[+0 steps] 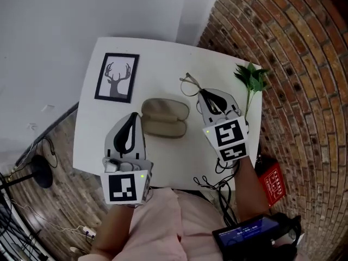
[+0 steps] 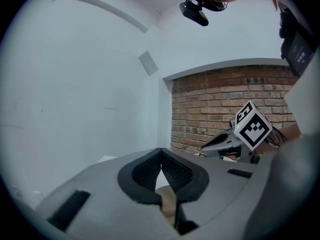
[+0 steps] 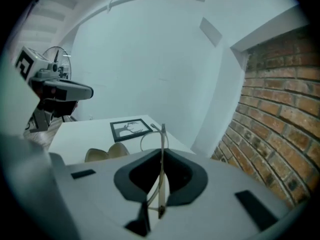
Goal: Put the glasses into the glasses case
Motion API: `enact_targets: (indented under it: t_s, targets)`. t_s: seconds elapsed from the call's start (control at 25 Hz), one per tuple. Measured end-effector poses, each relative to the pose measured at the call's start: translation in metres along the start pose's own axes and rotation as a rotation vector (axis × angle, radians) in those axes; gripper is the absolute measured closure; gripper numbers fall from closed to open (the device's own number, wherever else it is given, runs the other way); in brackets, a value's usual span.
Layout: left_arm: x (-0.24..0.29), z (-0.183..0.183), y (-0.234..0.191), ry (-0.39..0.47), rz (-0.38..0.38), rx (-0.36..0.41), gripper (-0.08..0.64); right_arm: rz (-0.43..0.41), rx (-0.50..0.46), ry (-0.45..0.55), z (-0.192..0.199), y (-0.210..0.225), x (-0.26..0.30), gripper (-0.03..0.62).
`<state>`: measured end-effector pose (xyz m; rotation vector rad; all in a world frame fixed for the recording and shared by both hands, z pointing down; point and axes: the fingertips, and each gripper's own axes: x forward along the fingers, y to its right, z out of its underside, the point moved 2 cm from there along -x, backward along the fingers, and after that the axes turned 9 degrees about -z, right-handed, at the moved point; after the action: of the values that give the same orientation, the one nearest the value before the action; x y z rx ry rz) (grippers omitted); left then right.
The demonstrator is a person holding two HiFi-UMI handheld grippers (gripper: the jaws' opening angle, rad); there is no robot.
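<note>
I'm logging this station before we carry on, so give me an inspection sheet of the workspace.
Surface: white table.
Job's things: glasses case lies open mid-table; glasses are to its right, gripped by a temple.
Clutter: framed deer picture; green sprig.
Grippers: left gripper jaws together, empty, beside the case; right gripper jaws shut on the glasses.
Cables: dark cables at the table's near edge.
Surroundings: brick wall, wooden floor.

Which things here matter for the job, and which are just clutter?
Job: glasses, held by right gripper; open case; left gripper, shut, empty.
Clutter: deer picture; plant sprig.
</note>
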<state>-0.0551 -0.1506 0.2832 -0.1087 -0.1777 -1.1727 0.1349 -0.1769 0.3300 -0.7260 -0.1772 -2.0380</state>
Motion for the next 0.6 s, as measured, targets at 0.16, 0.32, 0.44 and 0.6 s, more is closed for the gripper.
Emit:
enact_targets:
  t_s: [0.16, 0.32, 0.44, 0.6]
  targets:
    - [-0.021, -0.003, -0.01, 0.031, -0.061, -0.004, 0.554, -0.082, -0.053, 0.025, -0.015, -0.023, 0.011, 0.574]
    - [-0.045, -0.002, -0.025, 0.022, -0.157, 0.01, 0.554, -0.16, -0.1, 0.048, -0.027, -0.045, 0.017, 0.574]
    - [-0.062, 0.001, -0.032, 0.012, -0.214, 0.006, 0.554, -0.208, -0.127, 0.062, -0.033, -0.062, 0.019, 0.574]
    - [-0.074, 0.003, -0.036, 0.035, -0.243, -0.005, 0.554, -0.26, -0.155, 0.071, -0.037, -0.079, 0.023, 0.574]
